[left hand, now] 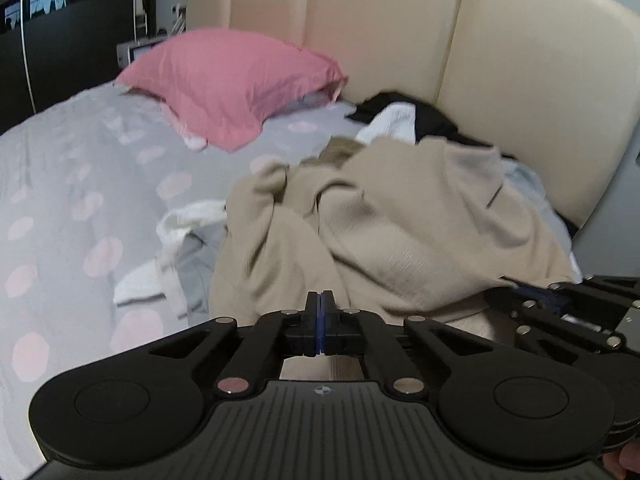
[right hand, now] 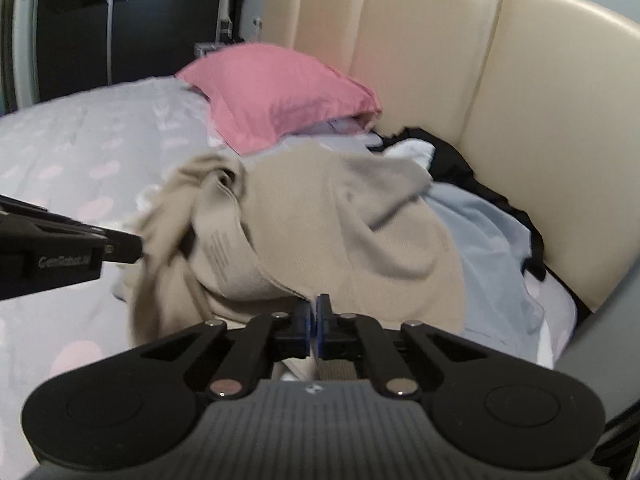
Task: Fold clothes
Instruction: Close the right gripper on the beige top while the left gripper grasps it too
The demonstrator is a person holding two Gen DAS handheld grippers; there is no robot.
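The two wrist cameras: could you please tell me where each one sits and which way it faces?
Left wrist: sits behind the shut left gripper, faces the headboard over the beige garment; the right gripper shows at right.
Right wrist: sits behind the right gripper, which pinches the beige garment's edge, facing the headboard; the left gripper enters from the left.
Shared: pink pillow, garment, headboard.

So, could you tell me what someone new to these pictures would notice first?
The beige garment dominates: it lies crumpled on the bed in front of both grippers, over a pile of other clothes near the headboard. Next comes the pink pillow, set against the headboard on the grey spotted sheet. The left gripper and right gripper both look shut at the garment's near edge, though whether they pinch cloth is unclear.
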